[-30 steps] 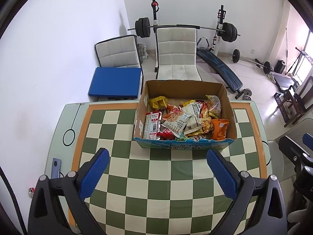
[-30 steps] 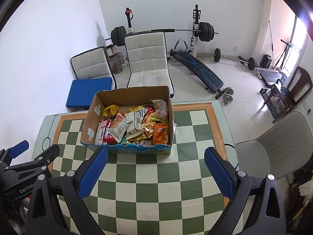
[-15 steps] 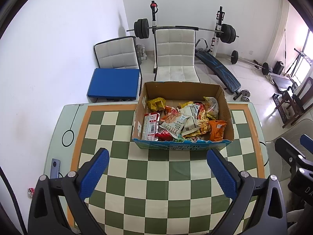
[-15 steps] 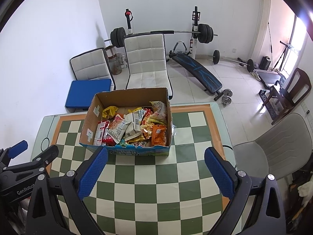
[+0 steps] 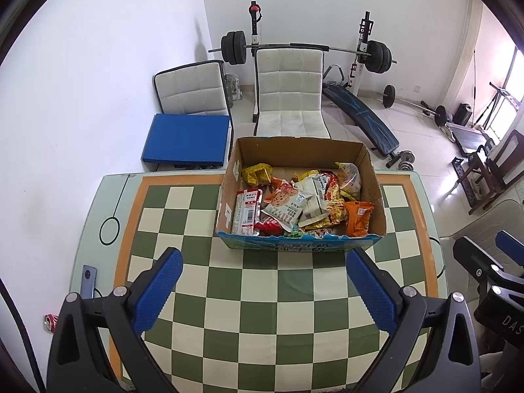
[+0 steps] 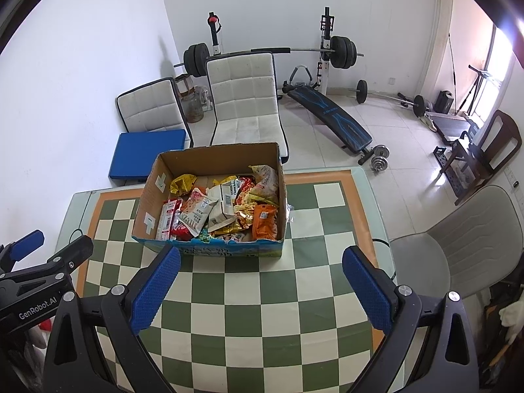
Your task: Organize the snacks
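Snack packets (image 5: 296,204) all sit jumbled inside the cardboard box (image 5: 371,172) at the counter's (image 5: 262,298) far edge (could be sorted or not), both grippers, left gripper (image 5: 262,290) and right gripper (image 6: 260,290), hover back with fingers wide apart, holding nothing

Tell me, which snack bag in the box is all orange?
The orange bag in the box's near right corner. The other packets are yellow, white or red, and it sits apart against the right wall.

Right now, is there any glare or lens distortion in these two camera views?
Left wrist view: fisheye bends the checkered table edges; window at right is washed out. Right wrist view: same curvature, stronger window glare top right; cardboard snack box stays sharp.
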Demonstrator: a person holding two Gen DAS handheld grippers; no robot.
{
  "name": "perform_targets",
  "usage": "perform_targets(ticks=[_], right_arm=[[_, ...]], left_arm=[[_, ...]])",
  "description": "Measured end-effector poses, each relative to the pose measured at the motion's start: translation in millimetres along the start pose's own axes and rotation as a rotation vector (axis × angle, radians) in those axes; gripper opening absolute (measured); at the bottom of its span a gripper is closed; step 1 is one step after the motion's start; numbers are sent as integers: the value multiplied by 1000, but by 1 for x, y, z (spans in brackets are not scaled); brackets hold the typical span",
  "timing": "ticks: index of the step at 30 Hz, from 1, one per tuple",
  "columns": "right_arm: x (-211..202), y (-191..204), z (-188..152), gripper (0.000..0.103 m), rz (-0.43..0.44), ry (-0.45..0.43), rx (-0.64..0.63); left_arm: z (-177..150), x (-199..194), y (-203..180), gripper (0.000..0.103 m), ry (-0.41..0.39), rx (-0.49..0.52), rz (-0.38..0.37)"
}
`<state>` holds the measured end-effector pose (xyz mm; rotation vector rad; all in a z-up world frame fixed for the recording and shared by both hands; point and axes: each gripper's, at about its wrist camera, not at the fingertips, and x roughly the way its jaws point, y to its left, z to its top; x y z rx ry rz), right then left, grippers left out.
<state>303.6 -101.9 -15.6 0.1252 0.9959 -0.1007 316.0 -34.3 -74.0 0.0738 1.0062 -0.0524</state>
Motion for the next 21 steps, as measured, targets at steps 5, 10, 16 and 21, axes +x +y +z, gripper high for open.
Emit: perform_targets(ticks=[5, 10, 16, 21], right_arm=[[-1, -3, -1, 101, -4, 2, 5], [-1, -3, -1, 101, -4, 2, 6], [-1, -4, -2, 101, -6, 0, 9], [-1, -4, -3, 101, -6, 1, 10]], left_arm=[[1, -1, -5, 102, 0, 14, -5], [2, -3, -6, 102, -2, 18, -7], [2, -2, -7, 102, -7, 21, -5], [3, -2, -10, 102, -4, 25, -9]])
